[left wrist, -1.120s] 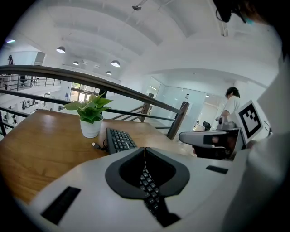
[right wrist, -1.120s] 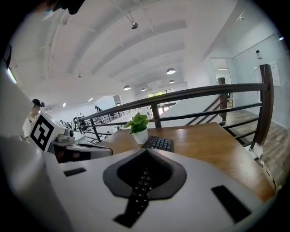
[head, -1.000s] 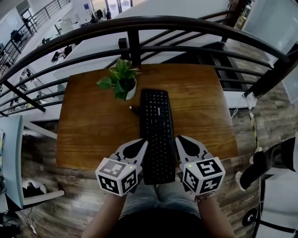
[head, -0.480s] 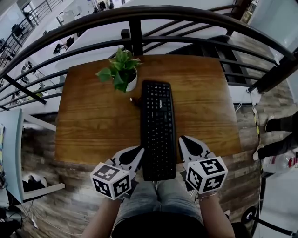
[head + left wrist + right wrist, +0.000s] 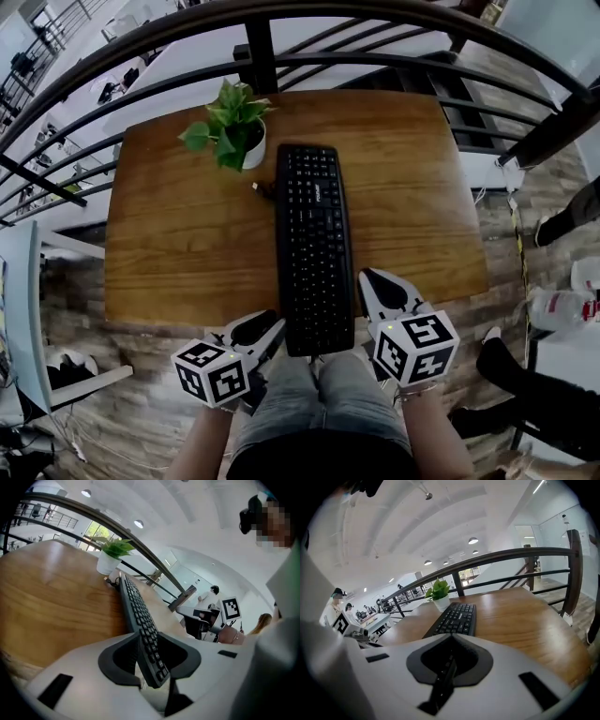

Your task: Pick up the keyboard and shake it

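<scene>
Keyboard [image 5: 314,248] is clamped at its near right edge by your right hand-held gripper [image 5: 375,283], whose jaws are closed on it. Your left hand-held gripper [image 5: 269,328] is opening, with the near left corner sitting loose between its jaws. The keyboard lies lengthwise on the wooden worktop [image 5: 178,244], its near end overhanging the edge above your lap. A potted plant [image 5: 230,131] stands just beside its far left corner.

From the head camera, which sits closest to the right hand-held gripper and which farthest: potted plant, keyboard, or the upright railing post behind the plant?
1. keyboard: its near right corner is in the shut jaws of the right hand-held gripper.
2. potted plant: far left of the table, beside the keyboard's far end.
3. railing post: beyond the table's far edge.
</scene>
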A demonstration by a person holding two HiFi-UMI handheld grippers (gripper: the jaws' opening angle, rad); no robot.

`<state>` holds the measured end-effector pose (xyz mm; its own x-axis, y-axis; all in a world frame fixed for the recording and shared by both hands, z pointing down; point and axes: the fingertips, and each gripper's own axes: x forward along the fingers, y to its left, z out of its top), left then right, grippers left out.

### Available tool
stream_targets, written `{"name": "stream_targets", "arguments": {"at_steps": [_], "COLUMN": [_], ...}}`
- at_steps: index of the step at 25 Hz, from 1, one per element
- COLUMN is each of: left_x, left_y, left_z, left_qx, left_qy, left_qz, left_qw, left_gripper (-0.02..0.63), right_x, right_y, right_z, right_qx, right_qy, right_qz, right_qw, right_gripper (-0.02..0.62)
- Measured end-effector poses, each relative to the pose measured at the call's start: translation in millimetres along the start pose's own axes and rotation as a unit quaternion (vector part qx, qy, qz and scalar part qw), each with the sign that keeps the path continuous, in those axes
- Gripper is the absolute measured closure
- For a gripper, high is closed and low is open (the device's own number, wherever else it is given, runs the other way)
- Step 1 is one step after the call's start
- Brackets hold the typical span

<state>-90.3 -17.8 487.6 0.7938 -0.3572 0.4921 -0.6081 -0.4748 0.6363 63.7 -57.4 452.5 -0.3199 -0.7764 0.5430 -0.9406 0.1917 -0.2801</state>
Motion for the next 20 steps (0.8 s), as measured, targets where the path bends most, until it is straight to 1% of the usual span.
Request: {"name": "stream_targets", "arguments": {"at_steps": [1,4,8,10,13,16,20], "left_x": [-0.9,-3.2,-2.5,0.8,5.8,11.5,21.1], "left_y": [0.4,0.6,-3.0,-4.1,-3.1,-4.7,-3.5], "left_z": [-5.7,-21.5,-43.0,-53.2,-64.0,-67.3,-68.6], "left_qx": [-0.012,-0.044,-0.077,-0.097,-0.125,-0.152,-0.154], "left_qy": [0.007,0.026,0.053,0.065,0.079,0.078,0.085], "left_qz": [-0.003,-0.011,-0.036,-0.047,-0.053,-0.064,-0.069], "left_qw": [0.9999,0.9986,0.9949,0.9921,0.9875,0.9832,0.9819], "left_gripper": [0.488,0.464,0.381,0.360,0.345,0.341,0.341], "right_x": [-0.3,-0.1,-0.2,-1.2,-3.1,-5.7,-6.0], "right_y": [-0.7,-3.0,-6.3,-10.0,-14.3,-17.3,-18.0], "right_z": [-1.5,-3.8,-8.0,-11.5,-16.5,-21.2,-29.8], "right_qx": [0.001,0.006,0.011,0.014,0.018,0.021,0.023], "right_qy": [0.001,0.003,0.005,0.007,0.010,0.015,0.024], "right_qz": [-0.001,-0.005,-0.008,-0.012,-0.016,-0.018,-0.016], "right_qw": [1.000,1.000,1.000,1.000,1.000,1.000,0.999], "right_gripper": [0.569,0.568,0.568,0.568,0.568,0.568,0.568]}}
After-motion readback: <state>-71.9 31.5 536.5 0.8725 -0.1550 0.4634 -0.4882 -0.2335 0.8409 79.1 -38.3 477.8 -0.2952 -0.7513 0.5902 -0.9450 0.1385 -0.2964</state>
